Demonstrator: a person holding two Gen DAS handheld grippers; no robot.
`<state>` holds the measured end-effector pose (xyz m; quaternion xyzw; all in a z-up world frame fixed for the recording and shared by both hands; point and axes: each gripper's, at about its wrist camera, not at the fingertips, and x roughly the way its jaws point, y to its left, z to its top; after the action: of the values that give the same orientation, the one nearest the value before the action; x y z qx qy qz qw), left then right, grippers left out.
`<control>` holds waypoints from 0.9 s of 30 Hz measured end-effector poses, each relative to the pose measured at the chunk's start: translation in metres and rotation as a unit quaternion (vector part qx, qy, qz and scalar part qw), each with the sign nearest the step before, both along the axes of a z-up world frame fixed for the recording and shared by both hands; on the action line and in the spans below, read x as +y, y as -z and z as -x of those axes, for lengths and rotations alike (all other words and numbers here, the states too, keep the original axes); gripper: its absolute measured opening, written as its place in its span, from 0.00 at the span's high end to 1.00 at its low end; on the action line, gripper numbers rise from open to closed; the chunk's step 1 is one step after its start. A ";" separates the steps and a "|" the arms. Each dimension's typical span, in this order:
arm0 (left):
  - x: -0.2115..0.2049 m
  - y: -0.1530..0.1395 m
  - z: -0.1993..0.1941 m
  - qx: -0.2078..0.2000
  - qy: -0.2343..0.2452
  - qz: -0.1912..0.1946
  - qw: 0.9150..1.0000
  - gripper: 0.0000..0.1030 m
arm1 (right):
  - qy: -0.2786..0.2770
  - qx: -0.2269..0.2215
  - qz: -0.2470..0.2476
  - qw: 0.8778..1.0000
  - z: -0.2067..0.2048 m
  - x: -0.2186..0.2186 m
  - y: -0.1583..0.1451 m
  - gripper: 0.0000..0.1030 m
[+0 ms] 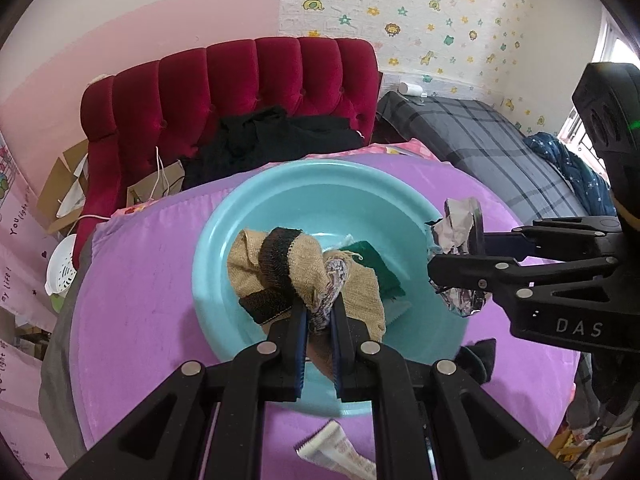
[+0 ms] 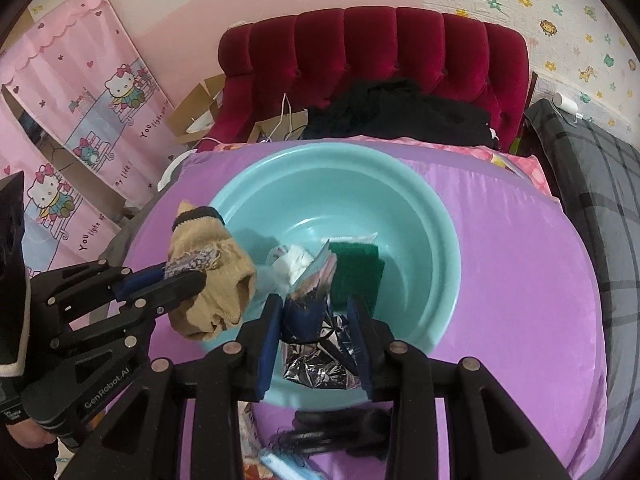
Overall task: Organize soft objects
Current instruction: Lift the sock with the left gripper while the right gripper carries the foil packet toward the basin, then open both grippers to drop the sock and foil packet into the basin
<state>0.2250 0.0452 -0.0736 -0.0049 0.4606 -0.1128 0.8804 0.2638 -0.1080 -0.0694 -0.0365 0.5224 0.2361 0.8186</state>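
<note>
Tan glove (image 1: 280,268) sits clamped in our left gripper (image 1: 319,312); our right gripper (image 2: 316,320) pinches a foil wrapper (image 2: 316,364) above the teal basin (image 2: 424,216).

A red tufted sofa (image 1: 240,92) backs against pink wall (image 1: 100,40) (animal-sticker wallpaper (image 1: 440,12) beside it).

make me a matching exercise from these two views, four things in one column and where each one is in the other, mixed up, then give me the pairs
Things:
1. tan knit glove
2. crumpled foil wrapper
3. green scouring pad
4. black clothing

Places:
A. lying in the teal basin
B. piled on the red chair
C. gripped by the left gripper
D. gripped by the right gripper

Pairs: 1-C, 2-D, 3-A, 4-B
</note>
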 end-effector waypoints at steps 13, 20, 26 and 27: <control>0.008 0.028 -0.055 0.021 -0.013 0.007 1.000 0.90 | 0.033 0.028 -0.011 0.999 -0.055 0.009 0.026 0.64; 0.009 0.045 -0.077 0.038 -0.019 0.009 0.999 0.89 | 0.042 0.039 -0.004 0.998 -0.076 0.013 0.042 0.63; 0.004 0.048 -0.079 0.036 -0.006 -0.003 0.999 0.88 | 0.040 0.042 -0.008 0.998 -0.084 0.015 0.047 0.59; 0.002 0.047 -0.079 0.033 -0.003 -0.010 0.999 0.83 | 0.041 0.041 -0.009 0.998 -0.084 0.015 0.046 0.58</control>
<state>0.3035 0.0471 -0.1210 -0.0018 0.4908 -0.1051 0.8649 0.3483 -0.0928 -0.1159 0.0024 0.5542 0.2087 0.8058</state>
